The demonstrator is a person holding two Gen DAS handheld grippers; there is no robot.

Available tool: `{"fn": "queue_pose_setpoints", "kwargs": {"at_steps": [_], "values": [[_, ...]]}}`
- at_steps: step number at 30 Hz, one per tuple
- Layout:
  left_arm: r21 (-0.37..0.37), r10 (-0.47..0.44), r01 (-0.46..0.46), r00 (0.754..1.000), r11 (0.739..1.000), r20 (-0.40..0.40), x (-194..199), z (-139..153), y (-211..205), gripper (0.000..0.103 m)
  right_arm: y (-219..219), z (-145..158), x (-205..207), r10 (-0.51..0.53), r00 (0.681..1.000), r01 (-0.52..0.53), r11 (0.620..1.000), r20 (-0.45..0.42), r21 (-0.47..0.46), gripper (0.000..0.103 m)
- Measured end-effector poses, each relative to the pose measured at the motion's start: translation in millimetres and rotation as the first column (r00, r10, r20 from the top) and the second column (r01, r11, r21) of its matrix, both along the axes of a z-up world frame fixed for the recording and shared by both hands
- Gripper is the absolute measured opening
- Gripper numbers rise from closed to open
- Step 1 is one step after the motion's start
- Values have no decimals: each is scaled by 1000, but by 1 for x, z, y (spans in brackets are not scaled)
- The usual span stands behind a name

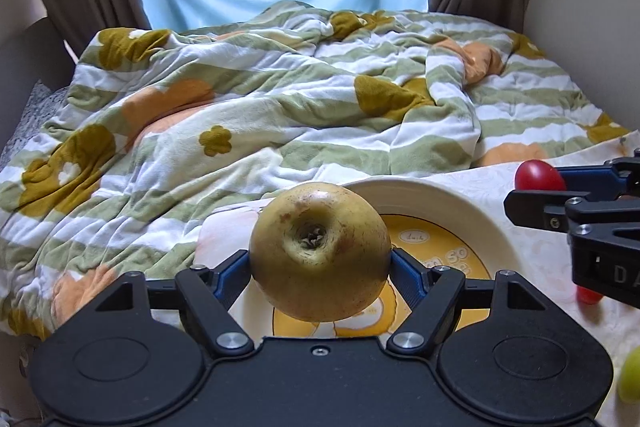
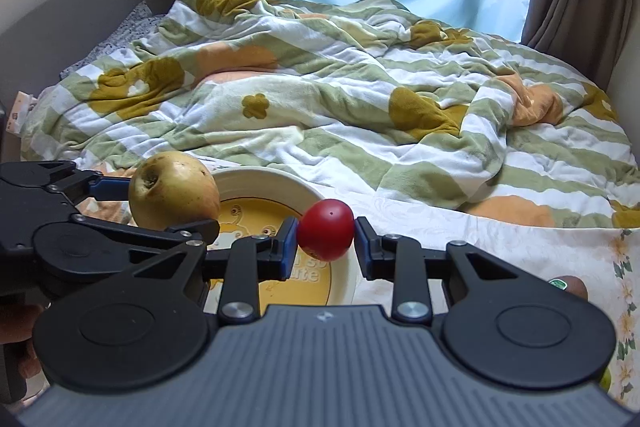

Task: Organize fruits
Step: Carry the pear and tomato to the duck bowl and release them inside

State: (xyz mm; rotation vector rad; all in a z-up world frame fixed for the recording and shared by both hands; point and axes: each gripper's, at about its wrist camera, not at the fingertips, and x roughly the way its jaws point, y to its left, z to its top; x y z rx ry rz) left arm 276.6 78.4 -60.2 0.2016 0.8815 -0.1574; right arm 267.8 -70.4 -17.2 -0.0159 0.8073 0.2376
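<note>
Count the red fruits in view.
2. One round red fruit sits in the right claw; a second red fruit lies on the white cloth beneath it. Others may be hidden.

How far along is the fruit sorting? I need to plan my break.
Nothing visibly rests in the plate yet. In hand: left gripper holds the yellow apple, right gripper the red fruit, both over it. Left: a green fruit and another red one.
</note>
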Motion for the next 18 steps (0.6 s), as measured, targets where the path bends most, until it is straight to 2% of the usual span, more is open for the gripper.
{"fn": "queue_pose_setpoints", "kwargs": {"at_steps": [8, 15, 18], "values": [[35, -60, 61, 997, 998, -40, 21, -25, -11, 79, -4, -14, 13, -52, 998, 52, 999, -33, -2, 45], [27, -86, 87, 995, 996, -40, 25, -26, -18, 81, -13, -18, 17, -87, 995, 87, 996, -45, -12, 45], [25, -101, 101, 995, 995, -15, 22, -20, -18, 98, -15, -17, 18, -96, 994, 96, 995, -43, -11, 45]]}}
